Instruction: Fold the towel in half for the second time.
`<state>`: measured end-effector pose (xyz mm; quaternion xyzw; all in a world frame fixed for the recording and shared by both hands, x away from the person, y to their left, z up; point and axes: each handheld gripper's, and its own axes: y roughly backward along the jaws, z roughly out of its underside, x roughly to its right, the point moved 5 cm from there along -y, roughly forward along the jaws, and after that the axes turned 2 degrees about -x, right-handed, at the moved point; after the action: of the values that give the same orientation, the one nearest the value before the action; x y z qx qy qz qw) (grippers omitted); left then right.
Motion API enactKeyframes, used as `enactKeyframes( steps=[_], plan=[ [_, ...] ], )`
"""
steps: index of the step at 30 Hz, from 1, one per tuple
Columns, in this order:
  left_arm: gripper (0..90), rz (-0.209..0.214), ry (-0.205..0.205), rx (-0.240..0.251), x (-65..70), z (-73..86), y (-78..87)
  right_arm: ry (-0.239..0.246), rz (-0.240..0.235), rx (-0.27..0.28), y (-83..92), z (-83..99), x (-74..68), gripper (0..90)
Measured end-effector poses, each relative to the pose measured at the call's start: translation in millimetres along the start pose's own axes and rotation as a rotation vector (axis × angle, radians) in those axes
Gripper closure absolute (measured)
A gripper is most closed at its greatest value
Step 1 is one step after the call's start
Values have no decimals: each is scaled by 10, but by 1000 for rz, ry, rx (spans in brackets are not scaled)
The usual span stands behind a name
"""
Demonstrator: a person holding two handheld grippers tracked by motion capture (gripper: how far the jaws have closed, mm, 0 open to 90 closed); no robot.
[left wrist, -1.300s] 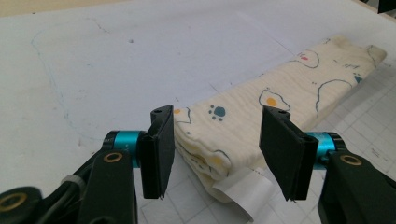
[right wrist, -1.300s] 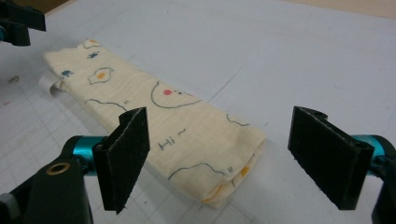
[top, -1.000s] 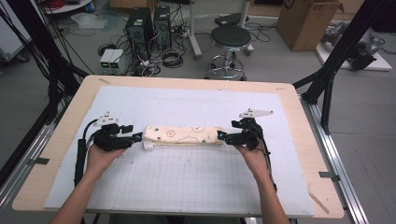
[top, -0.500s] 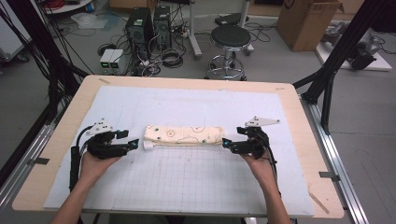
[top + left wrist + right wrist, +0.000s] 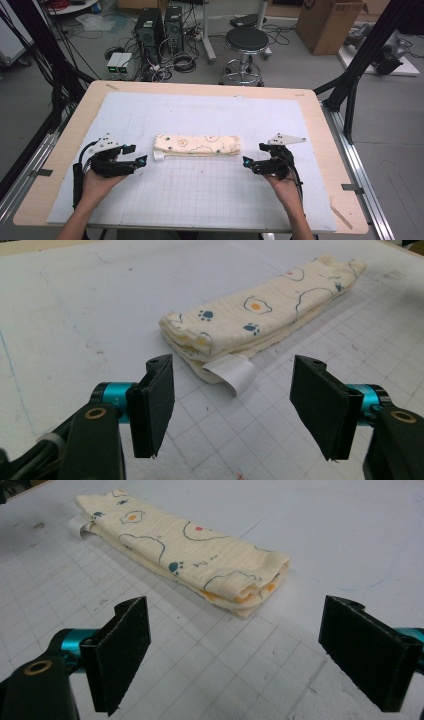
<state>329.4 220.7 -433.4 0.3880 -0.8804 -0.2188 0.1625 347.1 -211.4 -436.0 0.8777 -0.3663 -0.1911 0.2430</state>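
Both grippers, left (image 5: 141, 161) and right (image 5: 246, 162), have just been opening and stand wide and empty near either end of the folded cloth (image 5: 197, 145), which lies flat mid-mat (image 5: 210, 112) with its folding apparently finished.

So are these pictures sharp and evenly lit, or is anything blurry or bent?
High view: soft, with even light and faint shadows under the folded cloth; table edges bow slightly. Left gripper view: cloth crisp, near jaws slightly soft, no glare. Right gripper view: cloth sharp, jaws softer, the white mat bright.
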Motion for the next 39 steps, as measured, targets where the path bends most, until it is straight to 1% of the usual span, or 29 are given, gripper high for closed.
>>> enactKeyframes(
  steps=[3,12,13,19,20,23,28,29,32,33,36,37,39],
  plan=[
    [335,-5,6,6,6,29,30,8,6,8,40,21,-15,127],
    [326,-14,3,12,15,100,114,13,11,12,103,118,-39,126],
    [323,-13,4,13,18,112,120,6,11,12,112,129,-47,126],
    [313,-15,-6,12,60,193,167,5,13,14,147,204,-68,125],
    [312,-17,-9,8,64,205,181,9,17,22,153,214,-62,125],
    [304,-18,-8,17,79,236,210,-1,16,26,186,255,-59,124],
    [288,-34,-8,20,97,290,259,-4,23,29,240,317,-67,124],
    [285,-36,-11,21,106,299,272,2,29,34,249,328,-60,124],
    [281,-44,-19,24,135,331,301,-10,33,34,285,366,-71,123],
    [280,-47,-21,24,142,343,309,0,33,37,293,377,-70,123],
    [279,-57,-29,22,143,369,339,6,37,36,328,407,-83,123],
    [278,-57,-23,27,147,374,350,4,41,34,341,417,-88,123],
    [277,-61,-23,28,147,391,369,3,42,34,357,435,-94,124]
  ],
)
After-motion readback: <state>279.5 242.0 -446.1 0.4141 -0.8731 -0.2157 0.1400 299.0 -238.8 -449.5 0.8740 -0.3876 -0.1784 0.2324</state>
